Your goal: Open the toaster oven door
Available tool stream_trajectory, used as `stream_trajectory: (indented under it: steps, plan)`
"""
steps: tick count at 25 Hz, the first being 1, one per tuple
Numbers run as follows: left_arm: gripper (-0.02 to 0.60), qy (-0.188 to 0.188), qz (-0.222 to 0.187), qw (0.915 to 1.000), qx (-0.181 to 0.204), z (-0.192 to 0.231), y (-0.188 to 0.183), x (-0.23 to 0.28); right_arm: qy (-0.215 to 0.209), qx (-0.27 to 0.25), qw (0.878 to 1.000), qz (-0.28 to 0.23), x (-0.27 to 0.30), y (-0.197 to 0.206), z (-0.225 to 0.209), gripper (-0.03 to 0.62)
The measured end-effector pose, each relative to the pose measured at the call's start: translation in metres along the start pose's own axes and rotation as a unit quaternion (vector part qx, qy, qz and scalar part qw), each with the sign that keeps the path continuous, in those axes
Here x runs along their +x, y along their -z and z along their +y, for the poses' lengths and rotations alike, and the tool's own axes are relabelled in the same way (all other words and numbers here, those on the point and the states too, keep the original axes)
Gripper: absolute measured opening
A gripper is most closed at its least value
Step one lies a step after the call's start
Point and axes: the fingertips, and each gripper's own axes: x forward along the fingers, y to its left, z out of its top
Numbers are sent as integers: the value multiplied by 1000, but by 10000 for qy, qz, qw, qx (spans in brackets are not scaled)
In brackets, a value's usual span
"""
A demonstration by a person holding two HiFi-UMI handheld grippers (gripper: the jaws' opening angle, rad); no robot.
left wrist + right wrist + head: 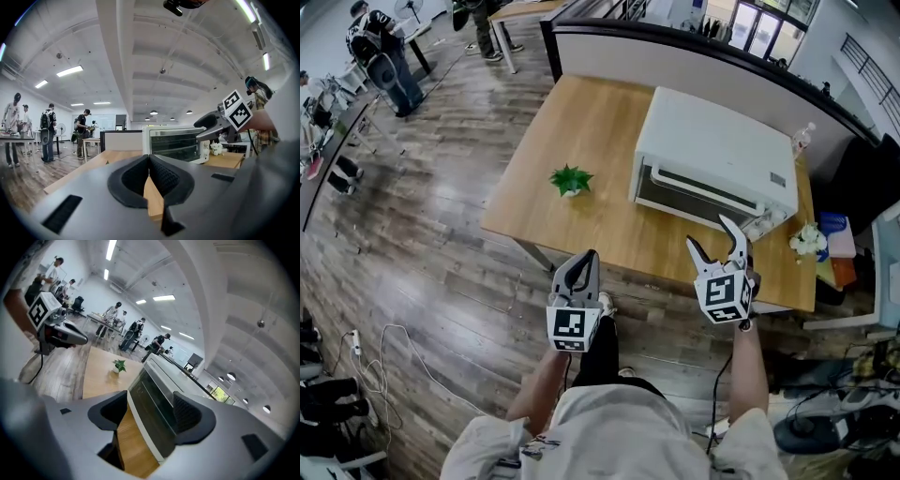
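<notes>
The white toaster oven [712, 150] stands on the wooden table [581, 122], its glass door shut and its long handle [703, 192] across the front. My right gripper [712, 236] hangs open just in front of the oven's right front corner. In the right gripper view the oven's door [152, 401] shows between the spread pads [187, 413], which do not press on it. My left gripper [586, 258] is shut on nothing, off the table's near edge. Its pads [157, 176] meet, with the oven [176, 143] far ahead.
A small green plant [571, 179] sits mid-table. White flowers [809, 239] and a power strip lie at the table's right end, and a bottle [803, 139] stands behind the oven. A dark partition [694, 47] runs along the far edge. People stand at desks far left.
</notes>
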Motion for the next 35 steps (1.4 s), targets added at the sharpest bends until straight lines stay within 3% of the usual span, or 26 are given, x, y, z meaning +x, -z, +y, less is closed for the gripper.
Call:
stream_trajectory:
  steps: [5, 13, 19, 24, 28, 35]
  plan:
    - [14, -36, 92, 9999, -66, 1, 8, -2, -126, -881, 9939, 650, 22, 8, -11, 324]
    - [14, -92, 200, 9996, -172, 5, 20, -4, -16, -1717, 9731, 1536, 45, 32, -36, 324]
    - [14, -49, 241, 9994, -259, 1, 25, -1, 58, -2096, 9603, 1841, 56, 40, -37, 327]
    - [14, 14, 265, 9992, -295, -5, 29, 2, 267, -2822, 9356, 2106, 58, 46, -40, 298]
    - [14, 106, 308, 9989, -341, -12, 33, 2, 213, -2735, 9381, 2113, 58, 46, -39, 296]
    - [14, 181, 317, 9988, -329, -18, 34, 1, 175, -2897, 9308, 2222, 59, 48, -38, 303]
